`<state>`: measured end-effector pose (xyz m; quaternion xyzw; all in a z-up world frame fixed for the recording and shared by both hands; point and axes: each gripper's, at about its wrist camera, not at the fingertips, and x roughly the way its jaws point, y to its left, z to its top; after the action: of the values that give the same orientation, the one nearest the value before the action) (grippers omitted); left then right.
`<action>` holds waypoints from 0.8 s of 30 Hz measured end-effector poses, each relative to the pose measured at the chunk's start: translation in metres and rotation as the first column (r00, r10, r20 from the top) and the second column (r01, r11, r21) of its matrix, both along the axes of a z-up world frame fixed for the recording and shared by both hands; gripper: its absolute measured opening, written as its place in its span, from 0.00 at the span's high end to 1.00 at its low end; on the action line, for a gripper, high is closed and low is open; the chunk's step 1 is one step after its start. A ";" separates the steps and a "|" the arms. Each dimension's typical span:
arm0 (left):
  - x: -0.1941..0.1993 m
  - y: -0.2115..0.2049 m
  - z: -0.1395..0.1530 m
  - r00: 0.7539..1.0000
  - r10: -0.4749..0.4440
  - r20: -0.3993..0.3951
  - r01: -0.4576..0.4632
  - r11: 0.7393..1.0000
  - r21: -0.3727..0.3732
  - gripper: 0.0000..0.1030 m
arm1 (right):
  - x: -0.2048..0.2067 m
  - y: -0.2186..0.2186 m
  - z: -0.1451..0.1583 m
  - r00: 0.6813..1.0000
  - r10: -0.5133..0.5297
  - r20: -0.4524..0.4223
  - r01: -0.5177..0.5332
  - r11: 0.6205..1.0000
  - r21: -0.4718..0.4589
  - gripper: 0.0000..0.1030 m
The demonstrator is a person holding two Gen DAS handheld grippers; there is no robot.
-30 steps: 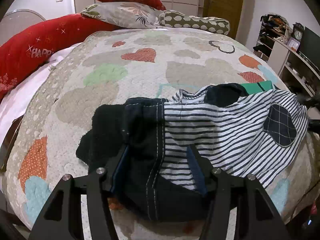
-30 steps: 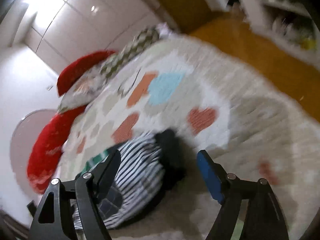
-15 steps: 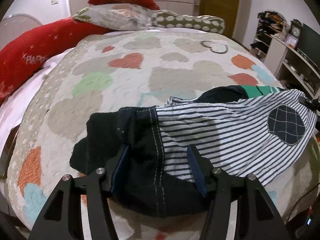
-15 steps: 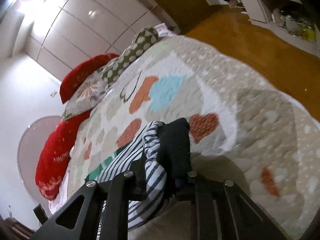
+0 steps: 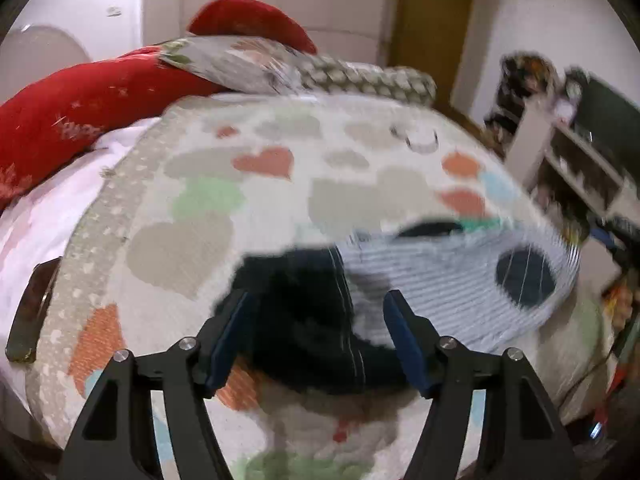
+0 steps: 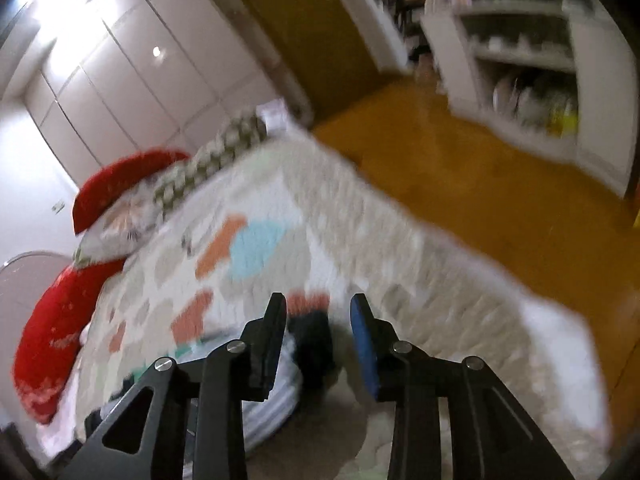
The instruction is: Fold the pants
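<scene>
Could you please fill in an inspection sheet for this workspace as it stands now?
Surface: quilted heart-patterned bedspread.
Job's things: striped white and dark navy pants, lying bunched on the bedspread.
Clutter: red cushions, floral pillow.
Grippers: left tongs open, straddling the dark part; right tongs open above the pants.
Cables: thin cable at the bed's edge.
Surroundings: white shelving, wooden floor.

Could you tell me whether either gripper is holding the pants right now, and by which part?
Neither: the left gripper and right gripper are both open above the striped pants.
</scene>
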<state>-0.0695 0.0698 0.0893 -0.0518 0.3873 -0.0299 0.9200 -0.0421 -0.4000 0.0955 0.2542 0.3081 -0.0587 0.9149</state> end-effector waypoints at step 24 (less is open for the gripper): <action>0.059 0.018 -0.083 0.969 0.207 -0.134 -0.204 0.978 0.034 0.19 | 0.106 0.111 -0.067 0.912 0.393 -0.115 -0.354 0.898 0.260 0.82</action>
<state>-0.0109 0.0880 0.0059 -0.0842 0.4424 0.0729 0.8899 0.0641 -0.2894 0.0283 0.2900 0.4305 0.1341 0.8441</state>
